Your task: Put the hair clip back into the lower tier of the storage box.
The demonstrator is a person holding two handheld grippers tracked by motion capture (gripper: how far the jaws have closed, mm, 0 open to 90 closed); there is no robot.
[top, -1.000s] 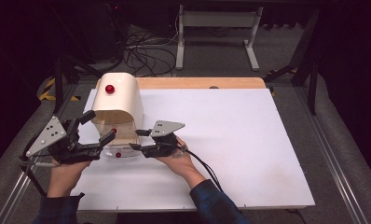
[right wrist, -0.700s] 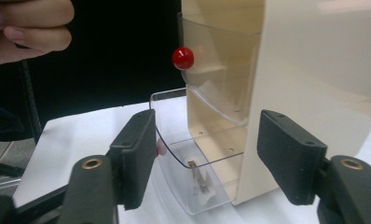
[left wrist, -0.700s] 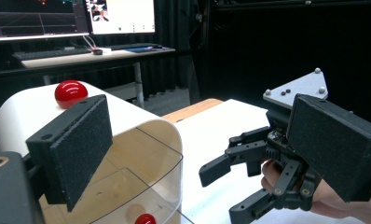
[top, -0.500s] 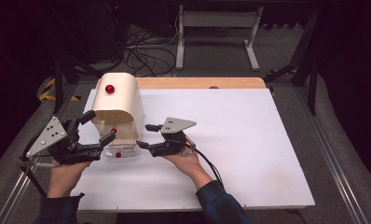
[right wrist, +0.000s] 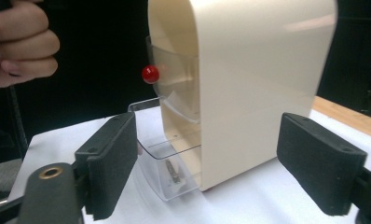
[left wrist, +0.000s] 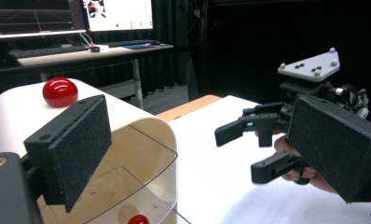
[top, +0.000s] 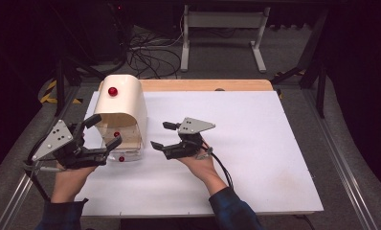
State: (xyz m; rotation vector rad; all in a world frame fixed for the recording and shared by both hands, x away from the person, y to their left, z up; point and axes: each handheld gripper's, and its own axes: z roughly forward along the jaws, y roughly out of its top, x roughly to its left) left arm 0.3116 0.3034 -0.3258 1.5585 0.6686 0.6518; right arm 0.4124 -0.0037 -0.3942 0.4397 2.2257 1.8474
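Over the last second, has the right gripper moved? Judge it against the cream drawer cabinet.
Yes. In the high view the right gripper has drawn back rightward from the cream drawer cabinet, leaving bare white table between them.

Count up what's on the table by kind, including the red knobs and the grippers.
Cream cabinet: 1
Clear drawers: 2
Red knobs: 3
Grippers, left gripper and right gripper: 2
Total: 8
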